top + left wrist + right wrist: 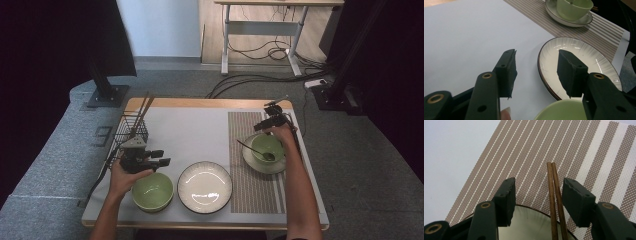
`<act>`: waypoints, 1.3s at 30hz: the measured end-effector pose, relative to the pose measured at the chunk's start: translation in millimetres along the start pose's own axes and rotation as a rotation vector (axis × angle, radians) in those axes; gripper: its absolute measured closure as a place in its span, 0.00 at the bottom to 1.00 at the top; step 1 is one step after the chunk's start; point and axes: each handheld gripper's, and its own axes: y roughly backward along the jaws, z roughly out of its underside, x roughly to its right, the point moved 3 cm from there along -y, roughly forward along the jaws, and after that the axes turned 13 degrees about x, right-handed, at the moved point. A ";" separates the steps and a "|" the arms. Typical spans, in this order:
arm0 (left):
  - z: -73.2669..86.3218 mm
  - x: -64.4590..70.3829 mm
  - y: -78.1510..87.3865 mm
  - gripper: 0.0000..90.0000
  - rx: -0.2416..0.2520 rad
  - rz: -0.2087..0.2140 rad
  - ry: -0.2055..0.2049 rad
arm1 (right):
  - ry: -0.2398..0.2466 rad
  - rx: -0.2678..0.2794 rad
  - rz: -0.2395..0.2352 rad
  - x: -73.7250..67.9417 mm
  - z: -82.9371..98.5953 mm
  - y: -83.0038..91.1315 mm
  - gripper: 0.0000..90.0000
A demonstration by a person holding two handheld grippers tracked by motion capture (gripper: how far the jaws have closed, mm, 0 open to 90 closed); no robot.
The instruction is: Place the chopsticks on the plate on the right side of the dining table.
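My right gripper (pixel 539 181) is open, and a pair of brown chopsticks (pixel 554 195) lies between its jaws, close to the right one and not clamped. The chopsticks run over the saucer rim (pixel 529 210) onto the striped placemat (pixel 544 147). In the high view my right gripper (pixel 274 111) hovers just beyond the green cup (pixel 267 147), which stands on its saucer (pixel 250 161) with a dark spoon (pixel 254 149) in it. My left gripper (pixel 164 157) is open and holds nothing. It sits above the near green bowl (pixel 152 191), and its jaws (pixel 536 53) point toward the white ribbed plate (pixel 596 65).
A black wire basket (pixel 131 131) with more chopsticks stands at the table's left edge, behind my left hand. The white plate (pixel 205 186) lies at front centre on the pale mat (pixel 195 135). The cup and saucer (pixel 571 11) stand on the placemat at the right.
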 end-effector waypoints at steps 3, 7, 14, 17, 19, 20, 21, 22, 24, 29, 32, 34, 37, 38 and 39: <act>0.0 0.0 0.1 0.55 0.000 0.000 0.001 | 0.000 -0.005 -0.002 -0.6 0.3 -0.1 0.50; -0.1 0.1 0.3 0.55 0.001 0.000 0.002 | 0.002 -0.009 -0.005 -2.2 0.5 -0.4 0.50; 0.0 0.1 -0.1 0.55 0.001 0.000 0.003 | 0.016 -0.022 -0.016 -5.1 1.3 -2.3 0.52; 0.1 0.3 -0.3 0.55 0.000 0.001 0.003 | 0.016 -0.027 -0.020 -6.1 1.4 -2.1 0.53; 0.1 0.3 -0.3 0.55 0.000 0.001 0.003 | 0.016 -0.028 -0.022 -6.3 1.4 -1.6 0.53; 0.1 0.2 -0.3 0.55 0.000 0.002 0.003 | 0.019 -0.028 -0.024 -6.4 1.4 -1.5 0.53; 0.1 0.2 -0.3 0.55 0.001 0.002 0.003 | 0.019 -0.028 -0.026 -6.8 1.4 -1.2 0.53; 0.0 0.1 -0.3 0.55 0.001 0.002 0.003 | 0.022 -0.029 -0.027 -7.1 1.4 -1.0 0.53; 0.1 0.2 -0.4 0.55 0.000 0.002 0.004 | 0.027 -0.032 -0.031 -7.9 1.7 -1.2 0.53; 0.0 0.1 -0.3 0.55 0.001 0.003 0.003 | 0.033 -0.040 -0.039 -10.5 2.5 -3.2 0.53; -0.1 0.0 -0.3 0.55 0.001 0.003 0.003 | 0.034 -0.045 -0.043 -12.2 2.6 -3.5 0.53; 0.0 0.0 -0.6 0.55 0.000 0.004 0.003 | 0.035 -0.045 -0.046 -13.1 2.4 -3.3 0.53; 0.0 0.1 -0.9 0.55 0.001 0.006 0.003 | 0.040 -0.042 -0.048 -14.0 2.1 -2.5 0.53; 0.0 0.0 -1.0 0.55 0.000 0.006 0.004 | 0.042 -0.043 -0.048 -14.3 2.1 -2.2 0.53; 0.0 -0.1 -1.0 0.55 0.000 0.006 0.004 | 0.042 -0.042 -0.050 -14.6 2.0 -2.0 0.53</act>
